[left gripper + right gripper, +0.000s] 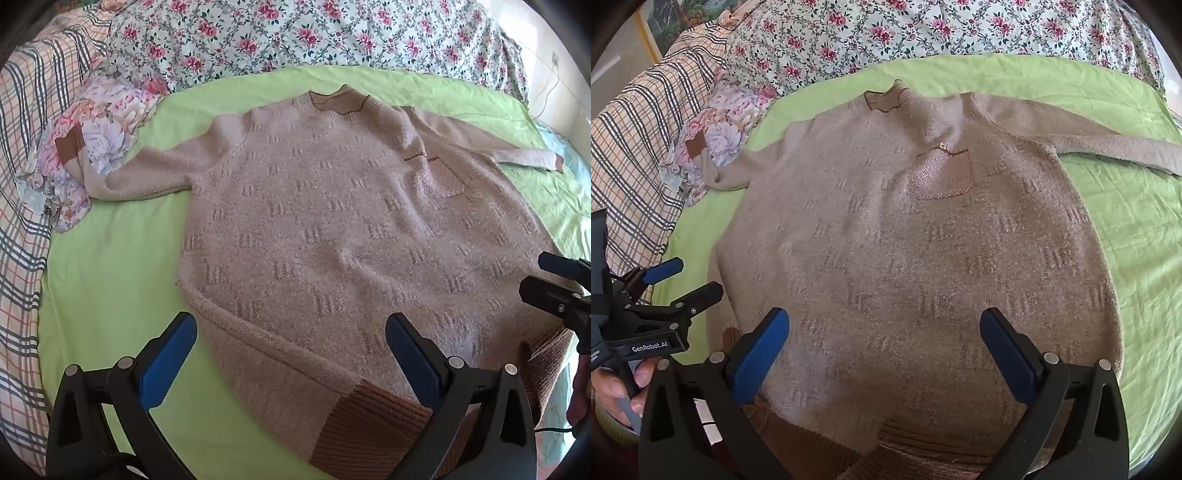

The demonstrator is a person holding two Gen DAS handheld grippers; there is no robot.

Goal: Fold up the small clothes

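A beige knit sweater [332, 229] lies flat and face up on a green sheet [110, 288], sleeves spread, brown ribbed hem toward me. Its left sleeve [147, 173] ends on a floral pillow. It has a sparkly chest pocket [940, 175]. My left gripper [291, 347] is open and empty above the hem's left part. My right gripper [884, 343] is open and empty above the sweater's lower middle [905, 277]. The right gripper also shows at the right edge of the left wrist view [554, 280], and the left gripper at the left edge of the right wrist view [679, 280].
A floral duvet [295, 33] is heaped along the far side of the bed. A plaid blanket [26, 184] lies on the left, with a floral pillow [96, 140] beside it. The green sheet [1137, 258] is bare to the right of the sweater.
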